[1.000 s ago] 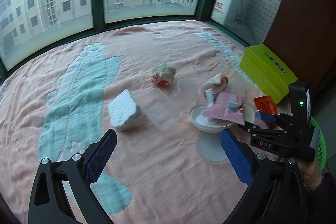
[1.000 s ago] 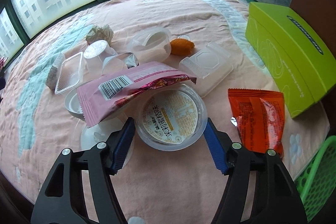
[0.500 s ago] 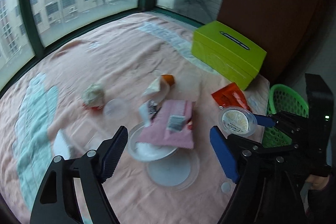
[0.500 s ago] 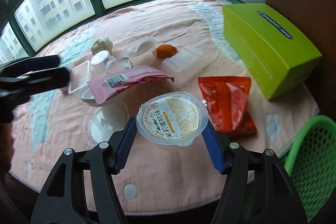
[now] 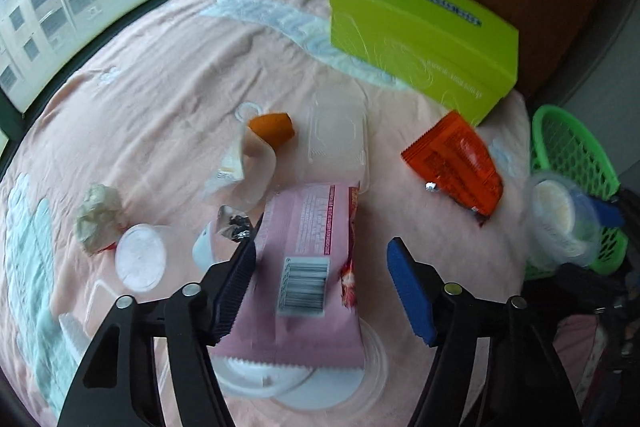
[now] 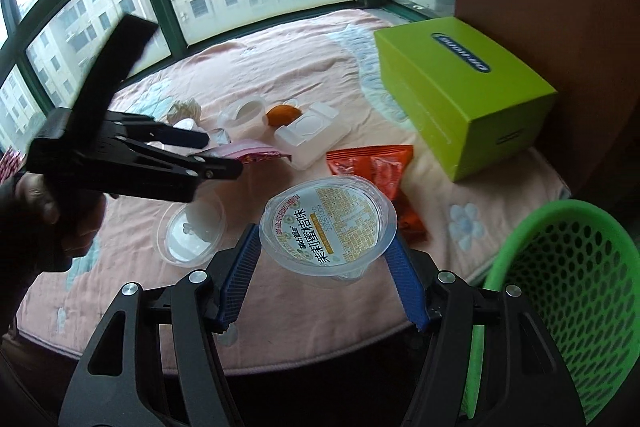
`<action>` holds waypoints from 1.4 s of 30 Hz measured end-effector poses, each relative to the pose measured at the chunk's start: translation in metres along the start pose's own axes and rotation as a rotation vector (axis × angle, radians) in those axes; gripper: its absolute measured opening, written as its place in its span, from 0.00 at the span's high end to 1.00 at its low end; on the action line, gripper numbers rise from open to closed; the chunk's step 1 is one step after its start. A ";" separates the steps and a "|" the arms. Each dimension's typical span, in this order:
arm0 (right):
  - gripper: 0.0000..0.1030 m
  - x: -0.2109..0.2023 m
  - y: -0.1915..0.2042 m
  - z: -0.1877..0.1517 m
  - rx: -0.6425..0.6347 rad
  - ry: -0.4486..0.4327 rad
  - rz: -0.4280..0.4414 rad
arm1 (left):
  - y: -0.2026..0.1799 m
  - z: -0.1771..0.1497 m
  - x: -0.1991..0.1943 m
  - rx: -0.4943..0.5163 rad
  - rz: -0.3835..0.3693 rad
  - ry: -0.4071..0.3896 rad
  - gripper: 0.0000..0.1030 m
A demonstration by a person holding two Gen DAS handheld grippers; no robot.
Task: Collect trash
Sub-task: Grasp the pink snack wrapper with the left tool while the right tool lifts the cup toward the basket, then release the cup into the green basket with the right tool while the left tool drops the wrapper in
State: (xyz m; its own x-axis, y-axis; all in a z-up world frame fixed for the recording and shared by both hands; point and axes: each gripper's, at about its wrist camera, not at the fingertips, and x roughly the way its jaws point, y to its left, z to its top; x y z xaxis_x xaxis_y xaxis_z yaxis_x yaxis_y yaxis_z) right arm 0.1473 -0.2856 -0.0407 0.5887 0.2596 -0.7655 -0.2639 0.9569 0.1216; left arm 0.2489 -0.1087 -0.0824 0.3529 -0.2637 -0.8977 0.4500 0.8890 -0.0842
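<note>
Clear jelly cup (image 6: 328, 225) — clamped between right fingers (image 6: 404, 283) | left fingers (image 5: 236, 279) wide — over pink wrapper (image 5: 310, 267)

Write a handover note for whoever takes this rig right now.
Right gripper: shut on the sealed jelly cup, lifted off the blanket, beside the green basket, not yet over it.
Left gripper: open, empty, hanging above the pink wrapper.
Done: nothing visibly in the basket.
Left: drop the cup in, then the pink wrapper, orange packet, clear tray, crumpled paper and small cups.
</note>
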 end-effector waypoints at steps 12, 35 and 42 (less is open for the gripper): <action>0.39 -0.021 -0.019 -0.011 0.054 -0.029 -0.013 | 0.003 -0.001 0.001 -0.022 -0.031 -0.006 0.70; 0.38 -0.087 -0.121 -0.068 0.284 -0.061 -0.241 | -0.093 0.011 -0.093 0.083 -0.207 -0.187 0.73; 0.38 -0.092 -0.139 -0.088 0.319 -0.032 -0.253 | -0.151 0.021 -0.085 0.157 -0.260 -0.174 0.73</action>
State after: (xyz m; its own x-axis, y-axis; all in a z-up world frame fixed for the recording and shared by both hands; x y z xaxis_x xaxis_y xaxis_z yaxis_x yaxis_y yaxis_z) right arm 0.0624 -0.4544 -0.0432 0.6291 0.0103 -0.7772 0.1398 0.9821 0.1261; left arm 0.1685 -0.2285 0.0158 0.3382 -0.5457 -0.7667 0.6594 0.7187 -0.2207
